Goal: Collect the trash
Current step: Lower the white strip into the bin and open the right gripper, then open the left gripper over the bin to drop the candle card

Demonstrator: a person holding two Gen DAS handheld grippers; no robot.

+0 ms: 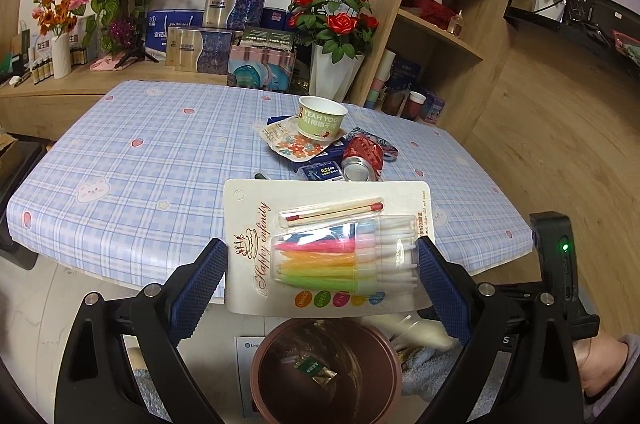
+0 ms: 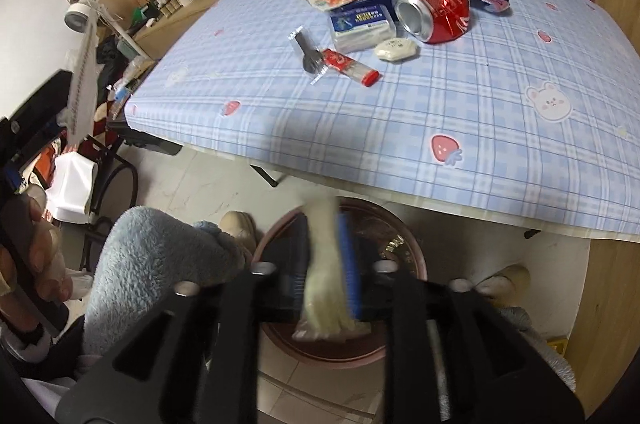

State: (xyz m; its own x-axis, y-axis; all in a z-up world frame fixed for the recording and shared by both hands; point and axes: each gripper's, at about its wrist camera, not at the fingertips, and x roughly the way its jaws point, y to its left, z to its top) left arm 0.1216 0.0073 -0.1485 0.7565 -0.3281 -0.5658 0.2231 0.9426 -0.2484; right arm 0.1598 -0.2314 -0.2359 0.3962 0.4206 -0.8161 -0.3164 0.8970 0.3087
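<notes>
Left gripper [image 1: 323, 266] has its blue pads clamped on both side edges of a candle pack [image 1: 326, 248], a white card with a clear blister of coloured candles and two matches on top, so it's firmly holding that. Right below the gripper sits the brown bin [image 1: 326, 370] on the floor, with a small wrapper already lying inside; the pack hangs above the bin's far rim. Past the pack, ahead of the gripper, is the table [image 1: 132, 160] with its blue checked cloth, and the rest of the trash is piled there: a yogurt cup [image 1: 322, 116] on a flowery lid, and a crushed red can [image 1: 362, 158] just nearer the gripper and to the right. On the right wrist view, the right gripper [image 2: 326, 264] points down over the same bin [image 2: 416, 256], jaws only slightly apart, with a pale, blurry wrapper [image 2: 324, 276] between them; it lies against the blue pad on the right side, but the blur is too strong to say whether it's really pinched. Further ahead of that gripper on the table are the can [image 2: 434, 8], a small red-capped tube [image 2: 350, 66] and a white oval packet [image 2: 396, 49].
</notes>
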